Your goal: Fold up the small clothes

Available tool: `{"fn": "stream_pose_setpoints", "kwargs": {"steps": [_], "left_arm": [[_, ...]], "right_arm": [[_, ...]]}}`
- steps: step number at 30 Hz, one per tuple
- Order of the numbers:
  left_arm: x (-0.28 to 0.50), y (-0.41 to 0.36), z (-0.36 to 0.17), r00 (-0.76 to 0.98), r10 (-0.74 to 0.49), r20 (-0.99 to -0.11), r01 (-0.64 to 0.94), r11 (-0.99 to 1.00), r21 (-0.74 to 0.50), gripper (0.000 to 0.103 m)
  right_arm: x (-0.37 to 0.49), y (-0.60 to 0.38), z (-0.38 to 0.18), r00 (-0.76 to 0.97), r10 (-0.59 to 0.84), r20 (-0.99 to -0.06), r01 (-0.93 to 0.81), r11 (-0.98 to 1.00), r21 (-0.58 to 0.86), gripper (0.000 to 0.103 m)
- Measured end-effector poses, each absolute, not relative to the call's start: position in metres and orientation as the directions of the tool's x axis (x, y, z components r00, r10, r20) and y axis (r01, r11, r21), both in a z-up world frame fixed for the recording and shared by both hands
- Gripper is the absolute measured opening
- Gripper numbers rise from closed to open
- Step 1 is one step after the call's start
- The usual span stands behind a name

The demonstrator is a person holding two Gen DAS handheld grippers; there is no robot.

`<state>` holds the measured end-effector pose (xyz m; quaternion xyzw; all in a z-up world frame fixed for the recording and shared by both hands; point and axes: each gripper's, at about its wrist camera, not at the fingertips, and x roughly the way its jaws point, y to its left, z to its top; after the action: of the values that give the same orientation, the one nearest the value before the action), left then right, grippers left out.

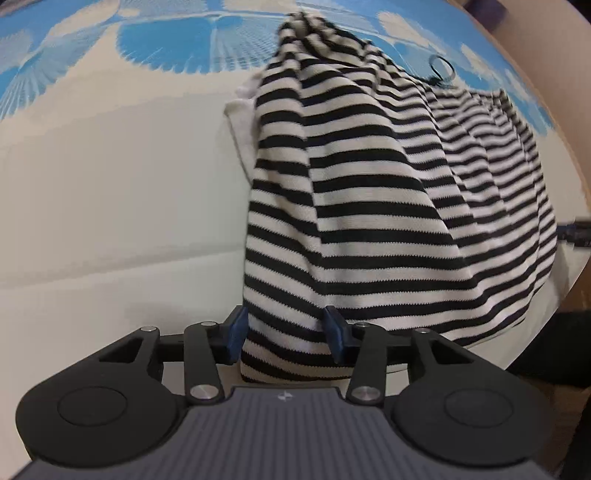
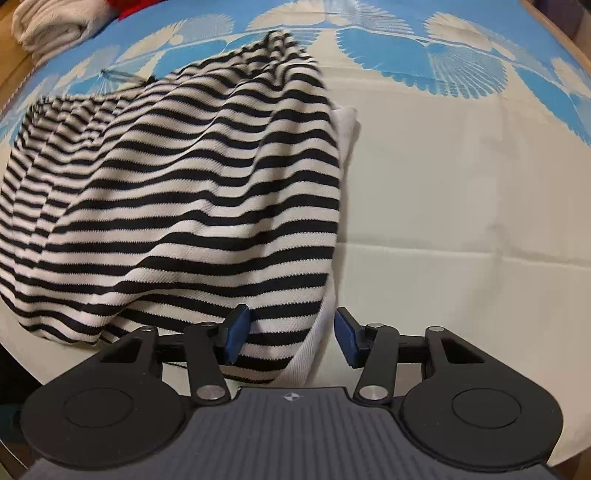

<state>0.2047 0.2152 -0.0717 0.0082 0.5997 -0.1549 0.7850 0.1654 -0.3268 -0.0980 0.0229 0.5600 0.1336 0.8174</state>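
- Your left gripper [image 1: 286, 334] has a corner of the striped garment [image 1: 369, 206] running between its blue pads [image 1: 236, 332]; cloth fills the gap from pad to pad, so you look clamped on that corner
- Your right gripper [image 2: 291, 338] carries the other near corner of the same striped garment [image 2: 192, 192], with its white lining [image 2: 314, 347] showing along the edge (the right-hand pad [image 2: 347, 338] stands a little off the cloth, so I cannot tell whether this grasp is firm or slack)
- From both grippers the garment runs straight ahead, away from you; its long axis lies along the fingers and its far end bunches up near the blue print of the bedcover [image 2: 461, 66]
- Between your two hands the near hem hangs as one span, so neither hand is nearer; the fold, as I judge it, turns on carrying both corners forward together over the body
- Watch the right corner: if that grasp is slack it may slip as you lift
- Beyond the garment, a black hair tie [image 1: 441, 72] lies on the cover just past its far side
- Folded pale towels [image 2: 55, 26] sit well apart at the far corner
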Motion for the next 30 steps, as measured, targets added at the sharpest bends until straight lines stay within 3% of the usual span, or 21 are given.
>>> {"fn": "stream_pose_setpoints", "kwargs": {"steps": [1, 2, 5, 8, 11, 15, 18, 20, 22, 25, 28, 30], "left_arm": [[0.206, 0.213, -0.070, 0.234, -0.246, -0.941, 0.269, 0.946, -0.181, 0.012], [0.206, 0.210, -0.066, 0.245, -0.255, -0.935, 0.285, 0.941, -0.182, 0.004], [0.200, 0.213, -0.038, 0.360, -0.257, -0.897, 0.314, 0.939, -0.143, 0.003], [0.197, 0.246, -0.011, 0.435, -0.280, -0.856, 0.187, 0.958, -0.218, 0.003], [0.191, 0.252, -0.021, 0.348, -0.251, -0.903, 0.167, 0.965, -0.204, 0.003], [0.190, 0.224, -0.050, 0.203, -0.132, -0.970, 0.253, 0.964, -0.078, 0.004], [0.195, 0.217, -0.030, 0.303, -0.165, -0.939, 0.263, 0.961, -0.084, 0.009], [0.200, 0.218, -0.014, 0.394, -0.197, -0.898, 0.243, 0.964, -0.105, 0.027], [0.208, 0.213, -0.004, 0.463, -0.201, -0.863, 0.221, 0.969, -0.107, 0.032], [0.224, 0.200, 0.001, 0.522, -0.182, -0.833, 0.206, 0.975, -0.084, 0.035], [0.239, 0.183, -0.001, 0.578, -0.109, -0.809, 0.188, 0.982, 0.003, 0.055], [0.253, 0.176, -0.007, 0.602, -0.076, -0.795, 0.164, 0.986, 0.030, 0.058]], "right_arm": [[0.167, -0.328, -0.096, 0.341, 0.265, -0.902, -0.194, 0.959, 0.208, 0.014], [0.166, -0.330, -0.091, 0.351, 0.280, -0.893, -0.193, 0.955, 0.224, 0.012], [0.162, -0.350, -0.065, 0.444, 0.332, -0.832, -0.188, 0.943, 0.276, 0.010], [0.151, -0.373, -0.045, 0.501, 0.324, -0.803, -0.168, 0.946, 0.277, 0.009], [0.143, -0.378, -0.054, 0.444, 0.309, -0.841, -0.177, 0.950, 0.256, 0.009], [0.146, -0.363, -0.077, 0.314, 0.276, -0.908, -0.200, 0.955, 0.221, 0.010], [0.148, -0.355, -0.069, 0.376, 0.247, -0.893, -0.221, 0.960, 0.173, 0.015], [0.152, -0.360, -0.055, 0.477, 0.244, -0.845, -0.181, 0.967, 0.177, 0.021], [0.152, -0.366, -0.042, 0.588, 0.227, -0.776, -0.129, 0.974, 0.187, 0.029], [0.161, -0.361, -0.036, 0.665, 0.205, -0.718, -0.112, 0.978, 0.176, 0.031], [0.176, -0.352, -0.043, 0.678, 0.182, -0.712, -0.093, 0.982, 0.162, 0.037], [0.188, -0.344, -0.047, 0.691, 0.162, -0.705, -0.085, 0.986, 0.143, 0.037]]}}
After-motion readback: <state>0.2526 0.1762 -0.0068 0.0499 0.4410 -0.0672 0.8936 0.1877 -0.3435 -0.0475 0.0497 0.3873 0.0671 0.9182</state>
